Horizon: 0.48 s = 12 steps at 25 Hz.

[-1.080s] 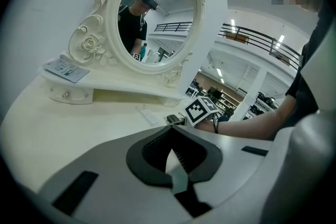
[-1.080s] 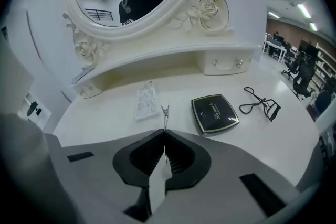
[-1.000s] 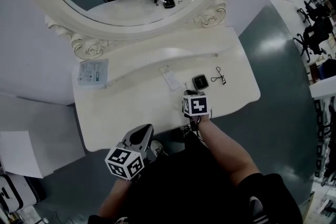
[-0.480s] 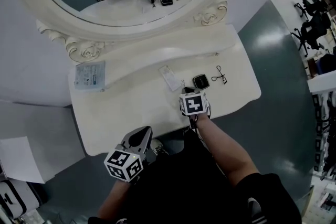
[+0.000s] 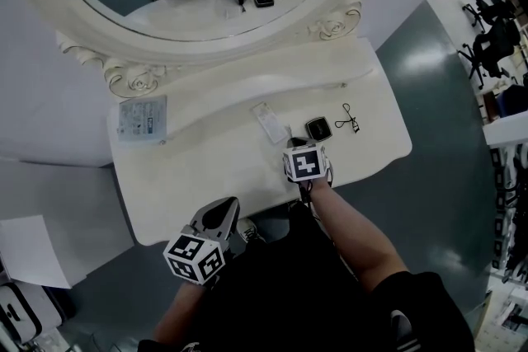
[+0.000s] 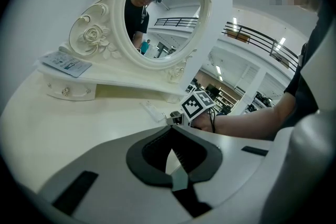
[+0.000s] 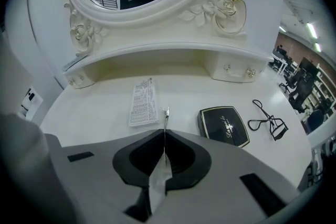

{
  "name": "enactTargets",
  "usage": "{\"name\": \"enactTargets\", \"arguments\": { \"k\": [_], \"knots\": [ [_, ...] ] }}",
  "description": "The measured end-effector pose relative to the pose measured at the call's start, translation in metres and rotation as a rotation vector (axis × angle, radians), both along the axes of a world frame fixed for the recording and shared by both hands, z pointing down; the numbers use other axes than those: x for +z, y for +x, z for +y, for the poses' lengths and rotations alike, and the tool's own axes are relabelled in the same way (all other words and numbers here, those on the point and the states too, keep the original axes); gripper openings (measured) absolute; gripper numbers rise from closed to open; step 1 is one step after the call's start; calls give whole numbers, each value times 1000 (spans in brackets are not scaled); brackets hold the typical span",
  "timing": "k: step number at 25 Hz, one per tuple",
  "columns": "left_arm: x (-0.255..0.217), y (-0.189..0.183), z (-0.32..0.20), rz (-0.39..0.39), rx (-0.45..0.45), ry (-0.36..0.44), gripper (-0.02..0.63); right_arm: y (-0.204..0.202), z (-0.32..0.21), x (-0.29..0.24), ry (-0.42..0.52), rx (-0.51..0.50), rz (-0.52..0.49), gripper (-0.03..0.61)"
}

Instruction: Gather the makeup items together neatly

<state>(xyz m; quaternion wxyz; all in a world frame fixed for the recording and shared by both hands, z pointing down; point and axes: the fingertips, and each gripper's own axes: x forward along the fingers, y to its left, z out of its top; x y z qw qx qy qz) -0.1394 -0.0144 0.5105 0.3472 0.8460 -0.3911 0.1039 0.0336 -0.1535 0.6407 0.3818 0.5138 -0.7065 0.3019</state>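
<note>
Right fingers held a sachet at the makeup cluster.
Left gripper (image 6: 171, 127) hung at the white vanity table's (image 5: 206, 169) front edge, fingers clenched on nothing, spare. Right gripper (image 7: 165, 132) clamped a thin silvery sachet (image 7: 165, 119) edge-on, just short of the white printed packet (image 7: 144, 104), black square compact (image 7: 224, 126) and black eyelash curler (image 7: 268, 122), probably to lay it alongside. Blue-white packet (image 5: 142, 115) sat well apart, far left.

Cream dressing table (image 5: 206, 177), black compact (image 7: 223, 126), black eyelash curler (image 7: 269, 122)

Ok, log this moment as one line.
left gripper: shut, empty | right gripper: shut on thin silvery item | compact, eyelash curler, printed packet: lying apart on table
</note>
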Motion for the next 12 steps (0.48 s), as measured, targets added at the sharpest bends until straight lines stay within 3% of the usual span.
{"name": "enactTargets", "arguments": {
  "k": [6, 9, 12],
  "knots": [
    [-1, -2, 1, 0, -1, 2, 8, -1, 5, -1, 6, 2, -2, 40],
    [-2, -3, 2, 0, -2, 7, 8, -6, 8, -12, 35, -17, -29, 160],
    [-3, -3, 3, 1, -2, 9, 8, -13, 7, -30, 89, -55, -30, 181]
  ]
}}
